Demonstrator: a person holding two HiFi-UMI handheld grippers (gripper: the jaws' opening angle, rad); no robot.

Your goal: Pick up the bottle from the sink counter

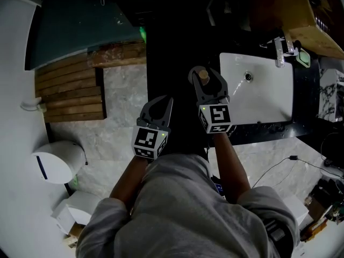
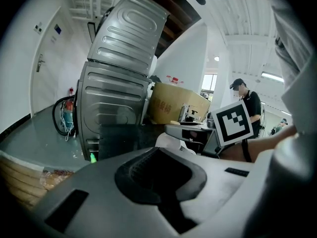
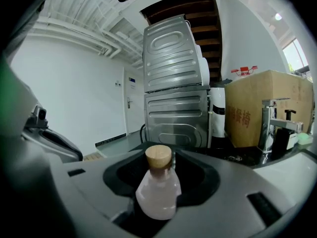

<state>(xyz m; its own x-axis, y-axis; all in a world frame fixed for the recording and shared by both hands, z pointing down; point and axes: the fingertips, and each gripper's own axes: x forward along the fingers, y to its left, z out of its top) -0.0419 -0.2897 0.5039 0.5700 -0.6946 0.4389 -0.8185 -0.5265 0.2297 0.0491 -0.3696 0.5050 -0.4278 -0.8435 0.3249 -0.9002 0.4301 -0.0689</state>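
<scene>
Two tongs inspected. Right tongs (image 1: 208, 79) stand open around a cork-stoppered bottle (image 3: 157, 192) of pale liquid. Left tongs (image 1: 159, 105) are closed, empty, just beside them. White sink (image 1: 269, 93) lies to their right.

The box (image 3: 265, 108) at the bench's far edge, behind the tap, bears two large red Chinese characters on its side, too soft to read surely. The left gripper view shows red print on it (image 2: 176, 105) too, unreadable. Each cube (image 1: 149, 141) (image 1: 216, 117) carries black-and-white square markers, without letters or numbers.
</scene>
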